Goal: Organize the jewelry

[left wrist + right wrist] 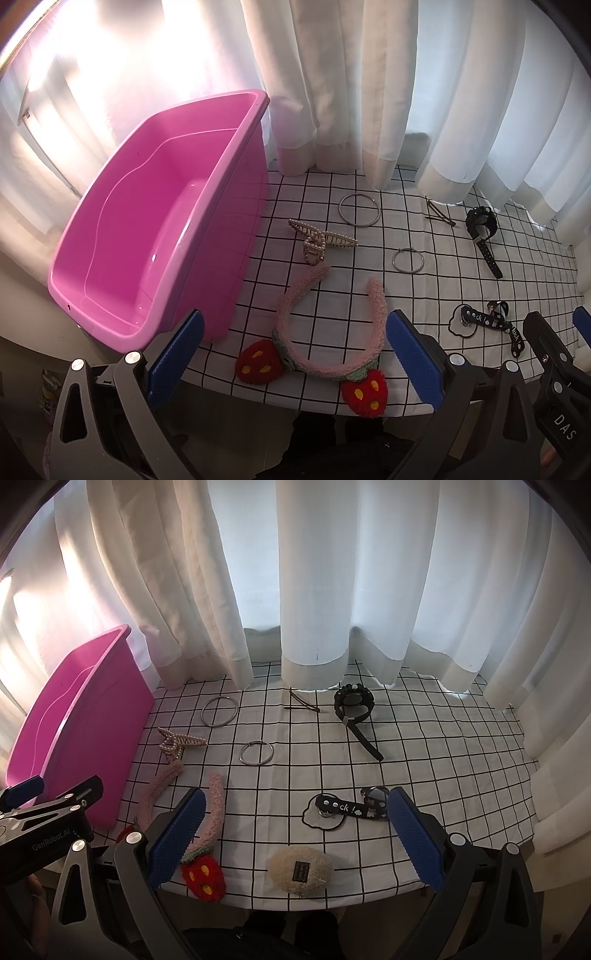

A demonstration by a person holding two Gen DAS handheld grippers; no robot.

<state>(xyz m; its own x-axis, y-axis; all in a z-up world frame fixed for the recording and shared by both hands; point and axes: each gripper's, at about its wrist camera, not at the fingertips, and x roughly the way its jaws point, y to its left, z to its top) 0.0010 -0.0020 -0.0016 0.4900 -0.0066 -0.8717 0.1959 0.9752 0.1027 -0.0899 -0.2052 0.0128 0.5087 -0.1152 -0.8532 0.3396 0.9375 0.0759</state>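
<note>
An empty pink bin [155, 236] stands at the table's left; it also shows in the right wrist view [74, 731]. A pink fuzzy strawberry headband [325, 332] [207, 819] lies at the front edge. A pearl claw clip [321, 240] [177, 744], two metal rings [359, 209] [407, 260], a black watch [482, 229] [354, 705], a black printed strap [491, 323] [351, 806], a thin hairpin [301, 703] and a cream fuzzy clip [299, 871] lie on the cloth. My left gripper [295, 358] is open above the headband. My right gripper [295, 838] is open above the cream clip.
A white cloth with a black grid [424, 760] covers the table. White curtains [314, 572] hang along the back and right. The other gripper shows at each view's edge [554, 369] [48, 823].
</note>
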